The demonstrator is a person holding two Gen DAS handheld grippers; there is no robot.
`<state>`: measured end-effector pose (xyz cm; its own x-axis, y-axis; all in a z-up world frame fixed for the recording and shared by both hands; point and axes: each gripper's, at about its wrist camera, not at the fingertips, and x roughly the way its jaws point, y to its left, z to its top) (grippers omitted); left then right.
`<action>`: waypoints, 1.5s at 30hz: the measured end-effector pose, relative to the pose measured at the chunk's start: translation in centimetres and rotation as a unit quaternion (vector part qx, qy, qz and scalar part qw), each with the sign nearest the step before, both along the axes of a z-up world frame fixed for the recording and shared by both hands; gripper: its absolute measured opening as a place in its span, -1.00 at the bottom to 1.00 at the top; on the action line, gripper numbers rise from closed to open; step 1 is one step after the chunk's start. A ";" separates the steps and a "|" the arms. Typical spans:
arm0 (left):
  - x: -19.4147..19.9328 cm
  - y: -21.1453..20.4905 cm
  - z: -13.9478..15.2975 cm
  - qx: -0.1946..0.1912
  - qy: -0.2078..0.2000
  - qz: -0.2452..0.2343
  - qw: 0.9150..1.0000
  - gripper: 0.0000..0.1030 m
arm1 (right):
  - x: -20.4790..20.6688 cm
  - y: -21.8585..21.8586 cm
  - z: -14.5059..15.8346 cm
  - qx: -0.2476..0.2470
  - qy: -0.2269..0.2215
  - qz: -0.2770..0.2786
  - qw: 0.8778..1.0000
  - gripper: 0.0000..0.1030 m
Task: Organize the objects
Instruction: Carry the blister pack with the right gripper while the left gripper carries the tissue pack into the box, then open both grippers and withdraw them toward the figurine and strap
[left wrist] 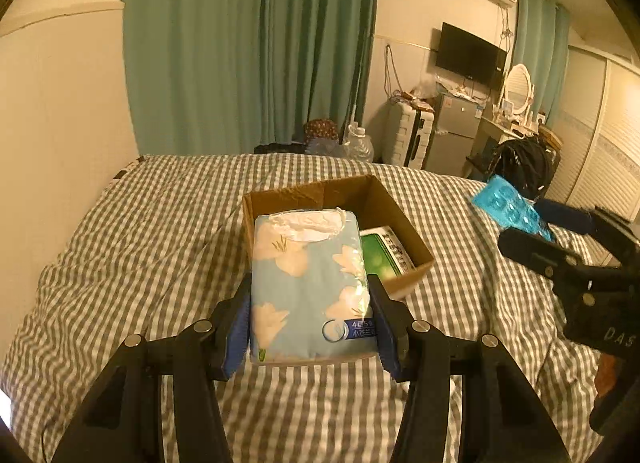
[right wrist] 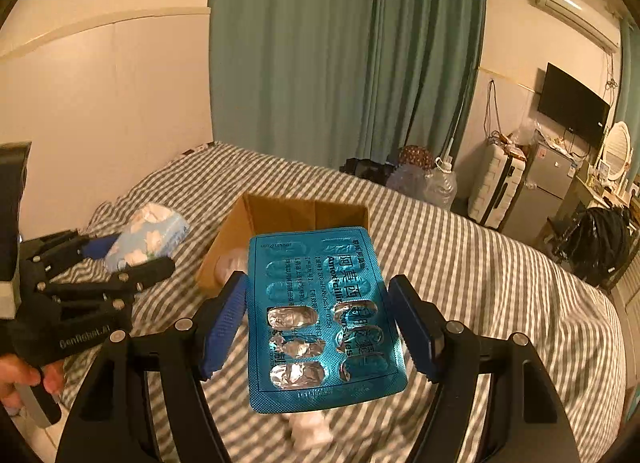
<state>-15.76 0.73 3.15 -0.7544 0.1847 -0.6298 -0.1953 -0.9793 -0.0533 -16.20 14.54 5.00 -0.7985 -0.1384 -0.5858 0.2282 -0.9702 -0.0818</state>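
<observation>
A: Two grippers, one cardboard box point(left wrist: 372, 199) on the checked bed point(left wrist: 120, 263). What does each carry?

B: The left gripper point(left wrist: 310, 323) is clamped on one floral tissue pack point(left wrist: 308, 283), held over the box's near-left corner. The right gripper point(right wrist: 320, 327) grips one blue blister sheet point(right wrist: 320, 319), just short of the box.

A: Inside the box?

B: One green-and-white packet point(left wrist: 384, 255), on the box floor.

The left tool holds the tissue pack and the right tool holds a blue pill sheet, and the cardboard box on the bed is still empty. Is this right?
Not quite: the cardboard box is not empty. The left wrist view shows a green and white package lying inside it. The rest is right.
</observation>
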 end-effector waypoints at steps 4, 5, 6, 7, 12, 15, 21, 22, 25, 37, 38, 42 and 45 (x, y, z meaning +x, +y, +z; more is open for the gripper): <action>-3.4 0.7 -0.8 -0.015 -0.002 -0.010 1.000 0.05 | -4.0 -0.6 -0.1 0.001 0.003 -0.001 1.000 0.39; -4.3 0.9 -1.0 -0.016 -0.003 -0.013 1.000 0.05 | -5.1 -0.7 -0.2 -0.002 0.003 -0.002 1.000 0.39; -5.4 1.1 -1.3 -0.018 -0.004 -0.015 1.000 0.05 | -6.4 -0.7 -0.3 -0.007 0.002 -0.006 1.000 0.39; -6.2 1.2 -1.7 -0.019 -0.004 -0.017 1.000 0.05 | -7.4 -0.7 -0.6 -0.013 0.001 -0.008 1.000 0.39; -11.1 1.5 -3.9 -0.022 -0.013 -0.021 0.999 0.05 | -12.7 -1.1 -3.1 -0.021 -0.014 -0.020 0.999 0.39; -13.5 1.6 -5.7 -0.028 -0.019 -0.019 0.999 0.05 | -15.3 -1.2 -4.8 -0.030 -0.025 -0.030 0.999 0.39; -16.2 2.1 -8.5 -0.038 -0.026 -0.023 0.999 0.05 | -19.6 -1.4 -7.8 -0.035 -0.049 -0.045 0.997 0.39; -16.6 2.0 -8.8 -0.030 -0.030 -0.021 0.999 0.05 | -20.0 -1.5 -8.2 -0.034 -0.053 -0.045 0.997 0.40; -17.0 1.5 -9.4 -0.019 -0.036 -0.017 0.999 0.05 | -20.4 -1.3 -9.1 -0.039 -0.057 -0.050 0.996 0.41; -13.4 0.3 -4.5 0.000 -0.027 0.026 0.999 0.85 | -16.3 1.3 -4.1 -0.058 -0.021 -0.071 0.996 0.84; -12.7 0.3 -3.3 -0.004 -0.018 0.031 0.999 0.89 | -15.2 1.6 -2.7 -0.057 -0.011 -0.072 0.996 0.86; -9.0 0.8 1.5 -0.005 0.023 0.038 0.999 1.00 | -10.8 2.7 2.2 -0.065 0.028 -0.068 0.995 0.99; -5.7 1.2 5.0 -0.008 0.049 0.037 0.998 1.00 | -7.3 3.1 5.7 -0.066 0.053 -0.064 0.994 0.99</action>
